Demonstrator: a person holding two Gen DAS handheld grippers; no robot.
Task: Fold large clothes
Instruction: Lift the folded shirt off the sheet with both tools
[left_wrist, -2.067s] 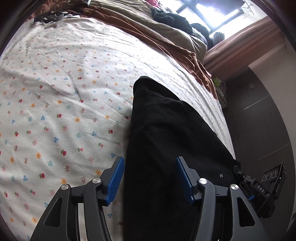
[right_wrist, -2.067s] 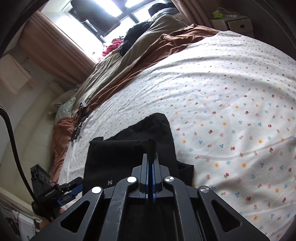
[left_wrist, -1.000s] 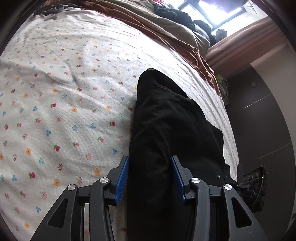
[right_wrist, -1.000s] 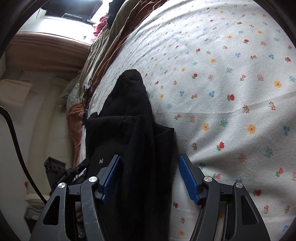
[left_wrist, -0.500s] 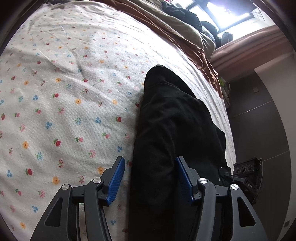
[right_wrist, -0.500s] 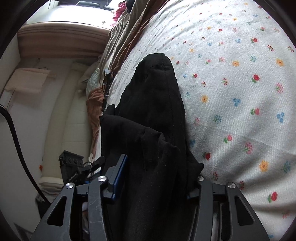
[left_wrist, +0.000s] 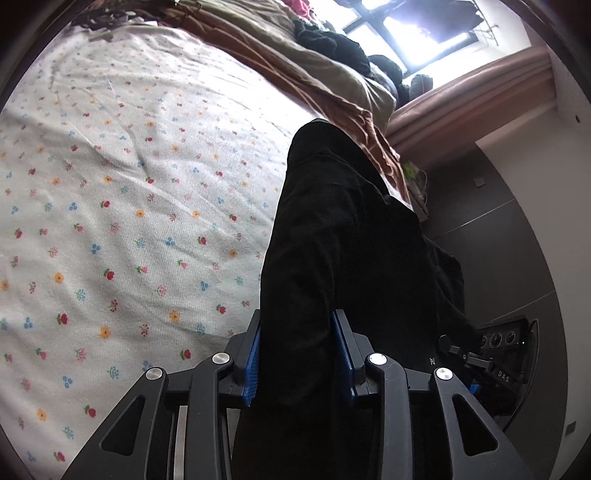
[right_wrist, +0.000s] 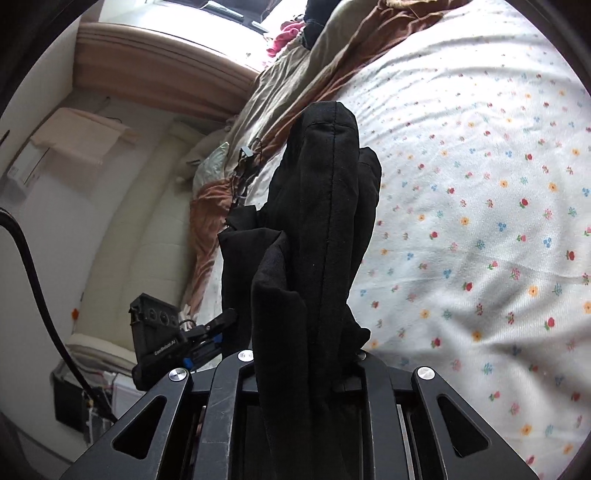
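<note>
Black garment (left_wrist: 351, 236): large, dark, folded lengthwise into a long band with a stitched seam along its upper face in the right wrist view (right_wrist: 325, 221); its near end is lifted off the bed at the near edge, its far end points toward the head of the bed, over the floral sheet. Left gripper (left_wrist: 299, 354): blue-padded fingers (left_wrist: 253, 362) pressed against both sides of a thick bunch of the cloth, pinching it. Right gripper (right_wrist: 306, 369): fingertips hidden under draped fabric, the cloth bunched between the fingers and spilling over them; gripping it. Each gripper shows in the other's view, beside the garment's near end (right_wrist: 177, 339). Floral sheet (left_wrist: 110, 221): white, small red, blue and yellow flowers, lightly creased, covering most of the bed (right_wrist: 480, 184). Brown and tan blankets (left_wrist: 314, 74): rumpled along the far edge of the bed. Dark clothes (left_wrist: 332, 40): heaped on the blankets near the window (left_wrist: 424, 33). Black cable (right_wrist: 33, 273): crosses the left edge of the right wrist view.
</note>
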